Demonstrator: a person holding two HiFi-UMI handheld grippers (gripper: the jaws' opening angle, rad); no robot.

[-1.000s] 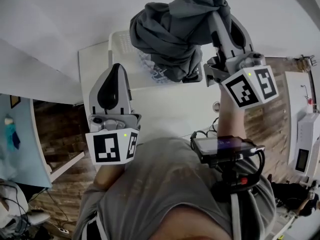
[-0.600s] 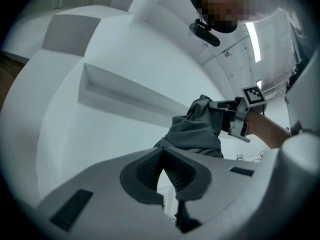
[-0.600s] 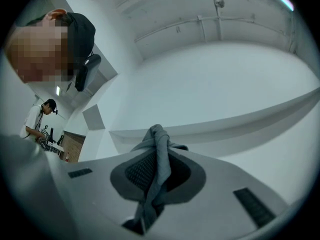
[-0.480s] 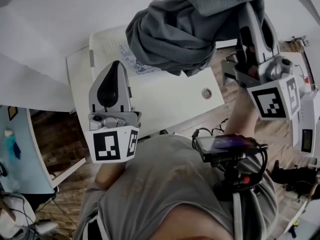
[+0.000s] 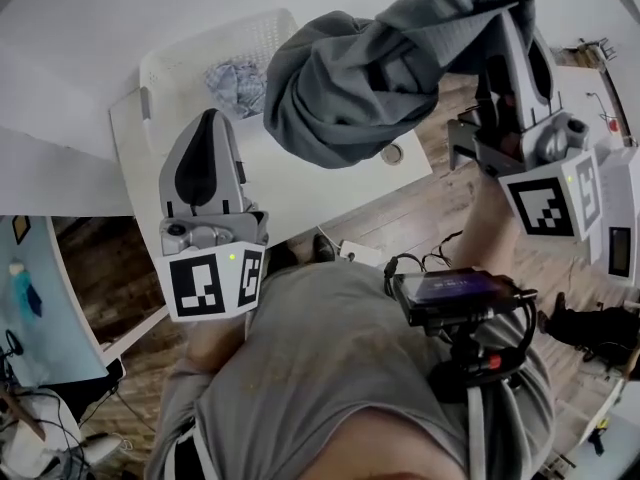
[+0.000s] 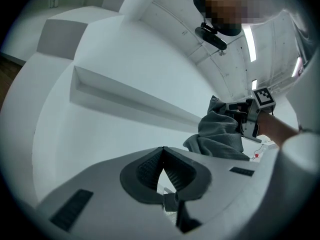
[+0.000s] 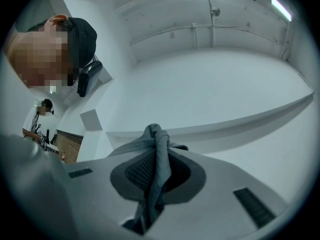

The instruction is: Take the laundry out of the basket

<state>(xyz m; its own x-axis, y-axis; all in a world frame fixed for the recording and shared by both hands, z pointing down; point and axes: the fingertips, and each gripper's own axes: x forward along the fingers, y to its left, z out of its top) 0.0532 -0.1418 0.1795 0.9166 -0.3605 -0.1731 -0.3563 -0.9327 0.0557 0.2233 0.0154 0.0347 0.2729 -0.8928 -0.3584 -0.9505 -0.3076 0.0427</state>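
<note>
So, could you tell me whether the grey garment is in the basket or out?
Out: the grey garment hangs bunched from the right gripper, clear of the white basket.

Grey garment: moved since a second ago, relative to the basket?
Yes. The grey garment, pinched in the right tongs, has swung right, from over the white basket to beside it, above the table.

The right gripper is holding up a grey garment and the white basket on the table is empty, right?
Not empty: the head view shows a patterned piece of laundry in the white basket. The right gripper does hold the grey garment up.
</note>
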